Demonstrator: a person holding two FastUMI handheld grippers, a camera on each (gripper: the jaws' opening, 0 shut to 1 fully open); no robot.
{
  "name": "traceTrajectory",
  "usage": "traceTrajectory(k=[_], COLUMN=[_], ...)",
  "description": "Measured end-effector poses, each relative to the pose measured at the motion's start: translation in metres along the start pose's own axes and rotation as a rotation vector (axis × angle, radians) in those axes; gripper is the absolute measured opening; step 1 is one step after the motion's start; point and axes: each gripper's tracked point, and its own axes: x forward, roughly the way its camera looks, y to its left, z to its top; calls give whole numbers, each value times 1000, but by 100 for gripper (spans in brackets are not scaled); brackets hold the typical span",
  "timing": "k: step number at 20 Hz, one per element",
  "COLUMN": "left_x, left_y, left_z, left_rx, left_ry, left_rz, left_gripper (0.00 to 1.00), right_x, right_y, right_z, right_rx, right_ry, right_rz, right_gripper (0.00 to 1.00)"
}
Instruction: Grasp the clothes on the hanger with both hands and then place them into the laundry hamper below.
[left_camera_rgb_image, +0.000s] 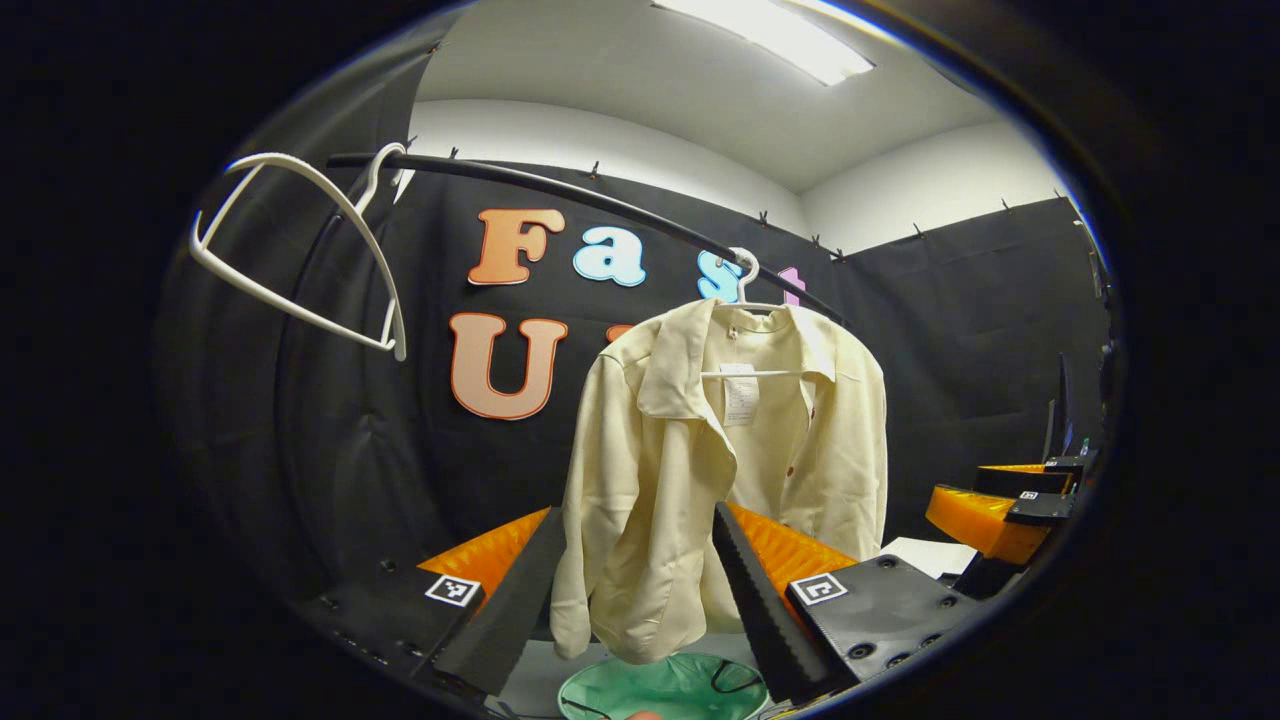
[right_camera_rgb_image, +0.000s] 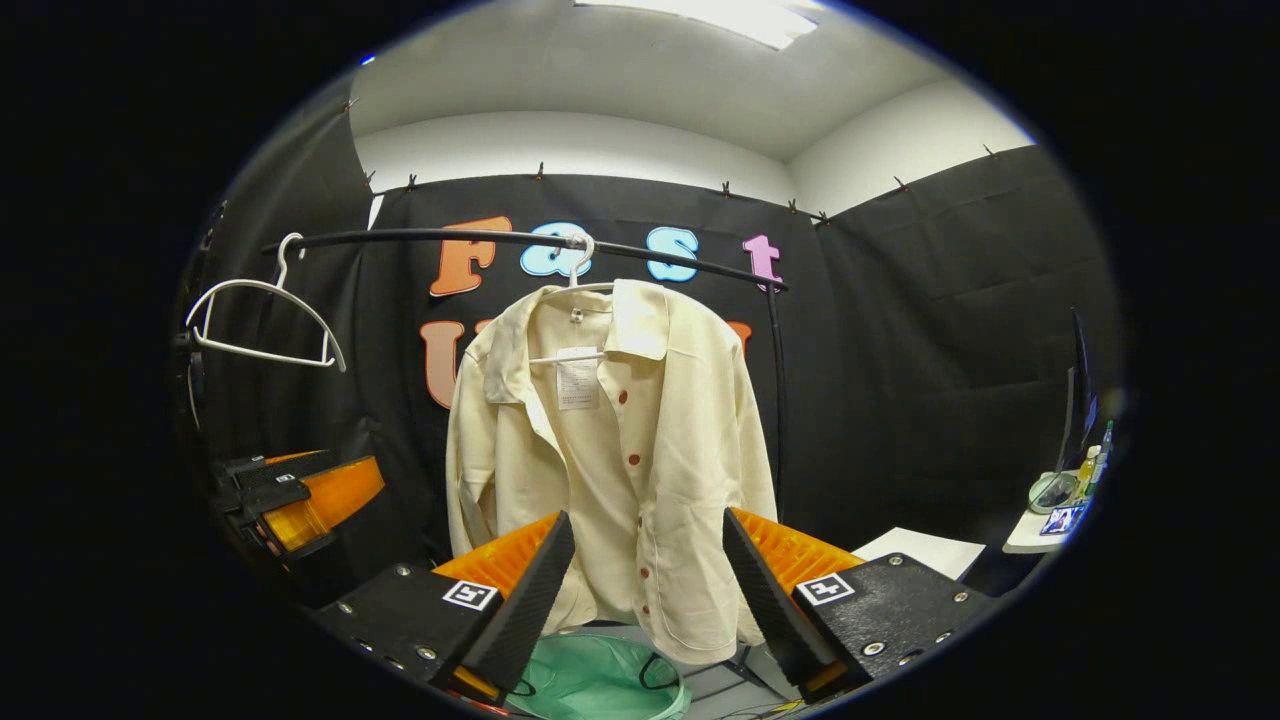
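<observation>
A cream button-up shirt (left_camera_rgb_image: 700, 470) (right_camera_rgb_image: 620, 450) hangs on a white hanger (left_camera_rgb_image: 745, 290) (right_camera_rgb_image: 578, 262) from a black rail (left_camera_rgb_image: 560, 195) (right_camera_rgb_image: 480, 238). Below it sits a green laundry hamper (left_camera_rgb_image: 665, 690) (right_camera_rgb_image: 590, 680). My left gripper (left_camera_rgb_image: 640, 600) stands open in front of the shirt's lower left part, apart from it. The right gripper (right_camera_rgb_image: 645, 590) is open too, its fingers framing the shirt's hem without touching. In the left gripper view the right gripper (left_camera_rgb_image: 1010, 510) shows at the far right; in the right gripper view the left gripper (right_camera_rgb_image: 290, 500) shows at the left.
An empty white hanger (left_camera_rgb_image: 300, 260) (right_camera_rgb_image: 262, 320) hangs at the rail's left end. The rail's upright post (right_camera_rgb_image: 778, 400) stands just right of the shirt. A small white table (right_camera_rgb_image: 1050, 520) with bottles is at the far right, and a white sheet (right_camera_rgb_image: 920, 550) lies low on the right.
</observation>
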Motion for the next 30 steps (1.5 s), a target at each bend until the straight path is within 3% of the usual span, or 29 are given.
traceTrajectory(k=[2,10,12,14,15,21,22,26,30], left_x=[-2,-13,-16,-16,-15,-24,-26,-18,-10], left_y=[3,25,31,38,39,57,59,58,32], left_z=[1,4,4,2,3,-4,-2,-1,-6], left_rx=[6,19,8,-10,-19,1,-4,-6,2], left_ry=[0,-13,-14,-9,-7,35,36,11,6], left_rz=[-5,37,45,61,57,33,42,141,225], left_gripper=[100,96,100,96,100,96,100,96,96], right_x=[-1,21,40,63,77,166,181,237,252], right_y=[4,13,13,12,12,24,26,8,-27], right_z=[0,-14,-16,-13,-10,7,11,6,14], right_rx=[-4,-18,-30,-38,-40,-20,-13,-25,-9], right_ry=[-2,25,28,23,16,-54,-66,-64,-139], right_rz=[-5,0,-4,-19,-34,-153,-166,-228,-268], right_gripper=[93,93,93,93,93,93,93,94,94])
